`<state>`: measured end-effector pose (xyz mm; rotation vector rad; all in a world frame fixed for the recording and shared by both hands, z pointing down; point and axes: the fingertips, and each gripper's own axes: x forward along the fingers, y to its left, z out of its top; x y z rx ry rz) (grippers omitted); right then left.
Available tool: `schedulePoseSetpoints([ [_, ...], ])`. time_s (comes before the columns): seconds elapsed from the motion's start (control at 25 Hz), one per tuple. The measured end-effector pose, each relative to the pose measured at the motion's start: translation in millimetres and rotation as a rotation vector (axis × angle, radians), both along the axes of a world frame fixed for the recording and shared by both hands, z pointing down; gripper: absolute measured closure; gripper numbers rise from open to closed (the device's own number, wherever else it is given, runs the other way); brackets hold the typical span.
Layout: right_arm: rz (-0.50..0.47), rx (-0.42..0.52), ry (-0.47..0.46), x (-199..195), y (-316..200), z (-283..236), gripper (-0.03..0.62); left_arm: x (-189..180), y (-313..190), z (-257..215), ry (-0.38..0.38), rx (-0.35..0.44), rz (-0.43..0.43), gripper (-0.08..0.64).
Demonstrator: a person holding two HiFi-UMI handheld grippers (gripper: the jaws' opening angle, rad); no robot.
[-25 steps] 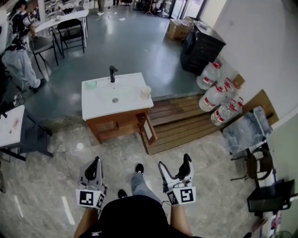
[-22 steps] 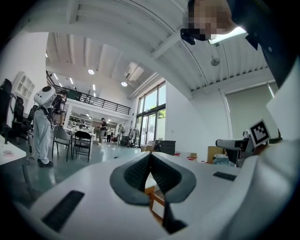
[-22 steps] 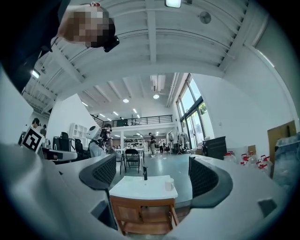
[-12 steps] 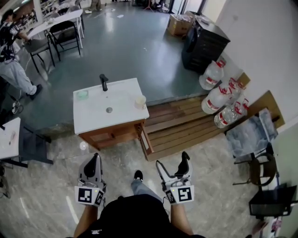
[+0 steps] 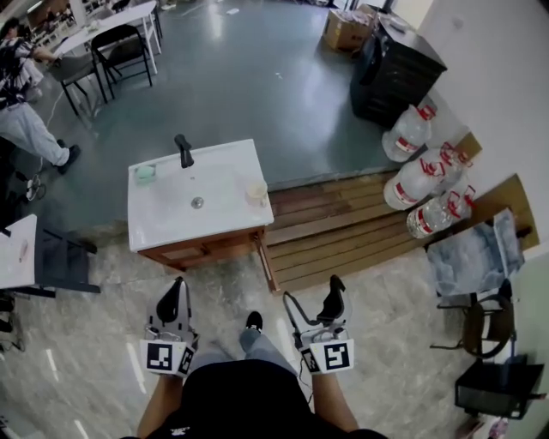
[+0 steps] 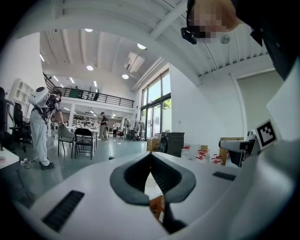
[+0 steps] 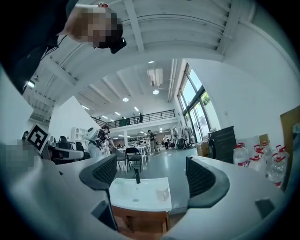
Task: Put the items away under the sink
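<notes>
A white-topped sink (image 5: 221, 214) on a wooden cabinet (image 5: 206, 249) stands ahead of me on the floor. On its top are a black tap (image 5: 183, 151), a green item (image 5: 144, 173) at the back left and a pale cup (image 5: 256, 190) at the right edge. The cabinet door (image 5: 267, 260) hangs open at the front right. My left gripper (image 5: 175, 294) is held low at the left, shut and holding nothing. My right gripper (image 5: 314, 300) is open and holding nothing; in the right gripper view the sink (image 7: 126, 198), tap (image 7: 136, 176) and cup (image 7: 162, 193) show between its jaws.
A wooden pallet (image 5: 343, 225) lies right of the sink. Large water bottles (image 5: 422, 177) and a black cabinet (image 5: 396, 73) line the right wall. A folding chair (image 5: 122, 53), a table (image 5: 116, 24) and a person (image 5: 26, 103) are at far left. A dark chair (image 5: 62, 261) stands at left.
I have stepped closer, so the sink now sits lower and nearer in the head view. Both grippers hold their pose, left shut and right open.
</notes>
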<state>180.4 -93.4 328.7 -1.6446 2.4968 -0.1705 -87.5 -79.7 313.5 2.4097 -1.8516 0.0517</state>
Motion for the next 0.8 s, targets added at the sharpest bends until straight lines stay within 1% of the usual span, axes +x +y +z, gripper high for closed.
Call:
schedulePoseSetpoints([
  [0.24, -0.021, -0.067, 0.005, -10.5, -38.9, 43.0, 0.124, 8.8, -35.8, 44.3, -0.026, -0.074, 0.039, 0.553],
  [0.4, -0.036, -0.132, 0.02, -28.2, -60.0, 86.2, 0.126, 8.9, -62.5, 80.3, -0.031, -0.096, 0.083, 0.552],
  [0.6, -0.047, -0.183, 0.027, -48.3, -94.5, 137.6, 0.137, 15.4, -104.1, 124.5, -0.047, -0.122, 0.143, 0.552],
  [0.8, -0.051, -0.228, 0.055, -63.8, -127.9, 190.5, 0.146, 15.9, -138.4, 164.3, -0.015, -0.148, 0.147, 0.552],
])
